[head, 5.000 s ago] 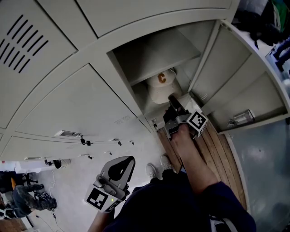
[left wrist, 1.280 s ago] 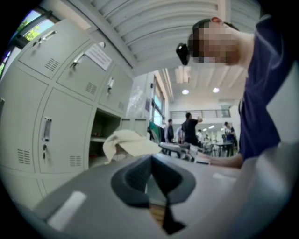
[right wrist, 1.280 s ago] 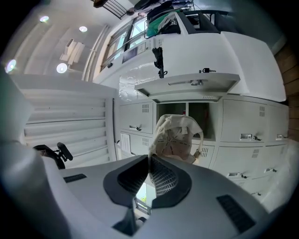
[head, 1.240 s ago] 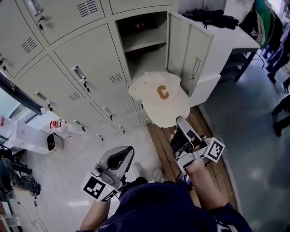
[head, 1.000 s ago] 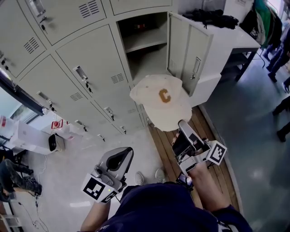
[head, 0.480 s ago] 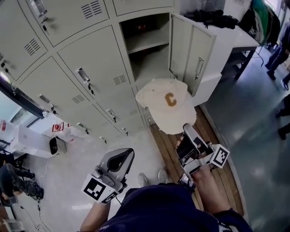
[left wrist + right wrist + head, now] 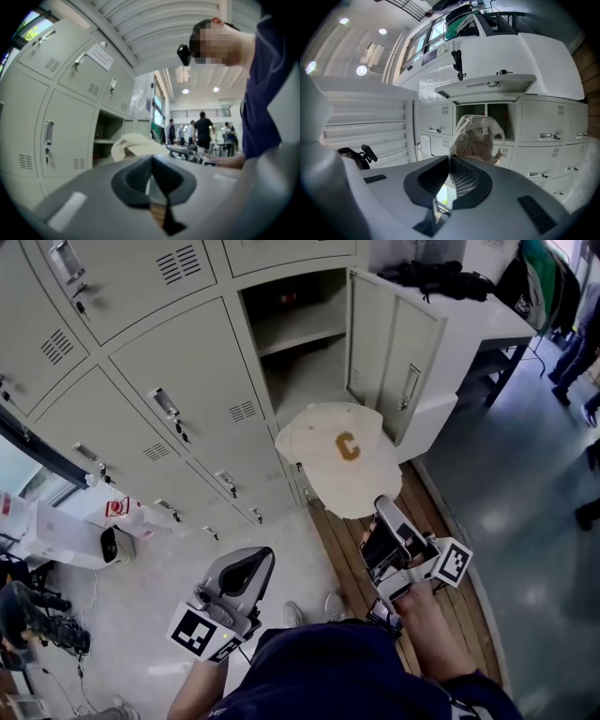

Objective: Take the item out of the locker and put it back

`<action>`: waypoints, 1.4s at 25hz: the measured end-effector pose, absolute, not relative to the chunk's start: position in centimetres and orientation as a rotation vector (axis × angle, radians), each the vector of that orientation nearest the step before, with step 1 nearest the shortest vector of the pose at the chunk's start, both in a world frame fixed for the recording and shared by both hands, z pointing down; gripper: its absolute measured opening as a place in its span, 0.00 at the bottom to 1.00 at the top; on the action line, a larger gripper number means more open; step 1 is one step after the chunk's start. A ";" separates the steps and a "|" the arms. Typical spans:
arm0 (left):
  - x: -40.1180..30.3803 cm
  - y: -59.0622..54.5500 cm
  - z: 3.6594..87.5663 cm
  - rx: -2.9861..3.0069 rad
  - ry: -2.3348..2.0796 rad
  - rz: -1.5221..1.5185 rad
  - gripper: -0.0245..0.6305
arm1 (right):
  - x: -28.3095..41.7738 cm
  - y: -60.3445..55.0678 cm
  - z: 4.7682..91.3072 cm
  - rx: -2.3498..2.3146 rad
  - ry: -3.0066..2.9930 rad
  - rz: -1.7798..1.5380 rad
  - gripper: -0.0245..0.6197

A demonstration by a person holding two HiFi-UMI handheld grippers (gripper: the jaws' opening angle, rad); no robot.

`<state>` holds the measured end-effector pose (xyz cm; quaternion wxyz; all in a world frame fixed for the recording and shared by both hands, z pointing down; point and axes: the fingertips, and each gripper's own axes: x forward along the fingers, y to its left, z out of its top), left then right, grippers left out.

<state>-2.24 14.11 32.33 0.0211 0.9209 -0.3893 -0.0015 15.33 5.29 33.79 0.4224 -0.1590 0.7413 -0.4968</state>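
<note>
Right gripper [image 7: 380, 514] is pinching the beige baseball cap [image 7: 339, 457] by its edge, cap sticking out beyond the jaws. Left gripper [image 7: 246, 570] is hanging closed and empty.

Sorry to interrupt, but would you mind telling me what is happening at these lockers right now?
A person is working with a hand-held gripper in each hand. The right gripper is shut on the edge of a beige baseball cap with a C on it, holding it up in front of the open locker, outside the compartment. The left gripper is shut and empty, held low at the person's side. The locker door stands open.
</note>
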 end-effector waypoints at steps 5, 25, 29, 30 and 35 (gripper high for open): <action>-1.4 13.4 32.7 2.835 -1.229 -0.002 0.04 | 16.1 4.1 34.1 -0.387 1.855 -1.257 0.07; -0.7 9.7 33.2 2.804 -1.267 -0.018 0.04 | 16.2 -1.4 34.6 -0.380 1.863 -1.280 0.07; -1.5 8.7 33.1 2.808 -1.259 -0.028 0.04 | 15.5 -2.7 34.6 -0.393 1.866 -1.272 0.07; -1.7 8.4 33.2 2.807 -1.257 -0.031 0.04 | 15.3 -3.0 34.6 -0.397 1.866 -1.270 0.07; -3.4 6.4 33.4 2.818 -1.212 -0.040 0.04 | 14.2 -5.1 35.0 -0.442 1.855 -1.251 0.07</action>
